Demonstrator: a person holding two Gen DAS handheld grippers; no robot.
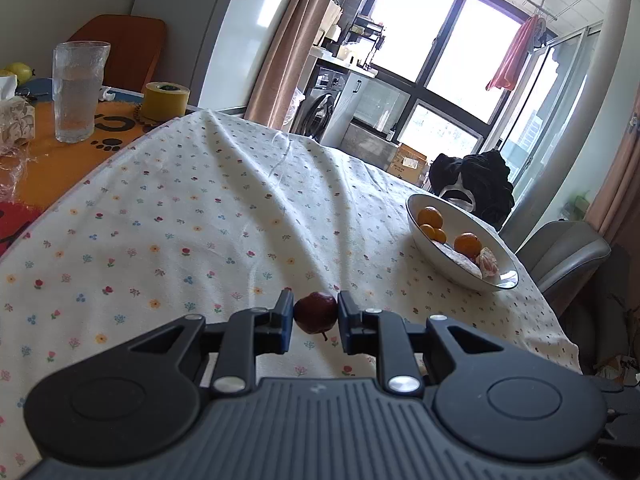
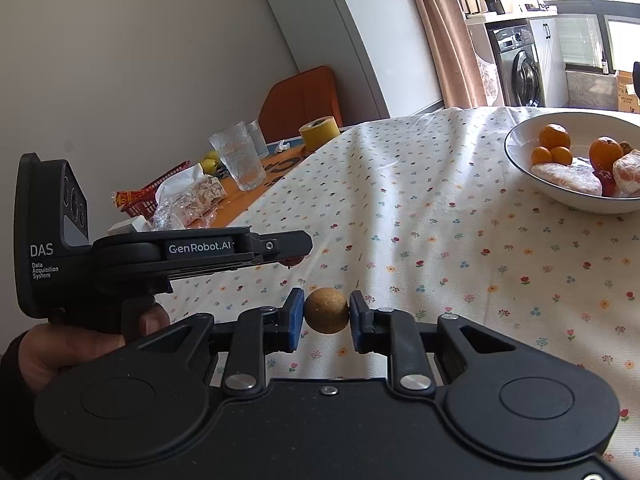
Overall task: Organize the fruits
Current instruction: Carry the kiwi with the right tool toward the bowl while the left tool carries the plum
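Left gripper (image 1: 315,316) jaws clamped on small dark-red stemmed fruit (image 1: 315,313), carried just above floral-cloth worktop (image 1: 200,216) | right gripper (image 2: 327,314) jaws pinching round tan-brown fruit (image 2: 327,310), likewise aloft | likely both bound for white ceramic bowl (image 2: 520,160) of oranges near the worktop's far right edge | open cloth between, path clear.

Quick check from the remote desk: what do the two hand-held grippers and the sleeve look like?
Both are matte black, with blue pads on the fingers, silver pivot screws and ribbed bodies. The left hand-held gripper bears white "GenRobot.AI" and "DAS Data Acquisition System" lettering. The right hand-held gripper looks alike. A dark sleeve shows at the left wrist.
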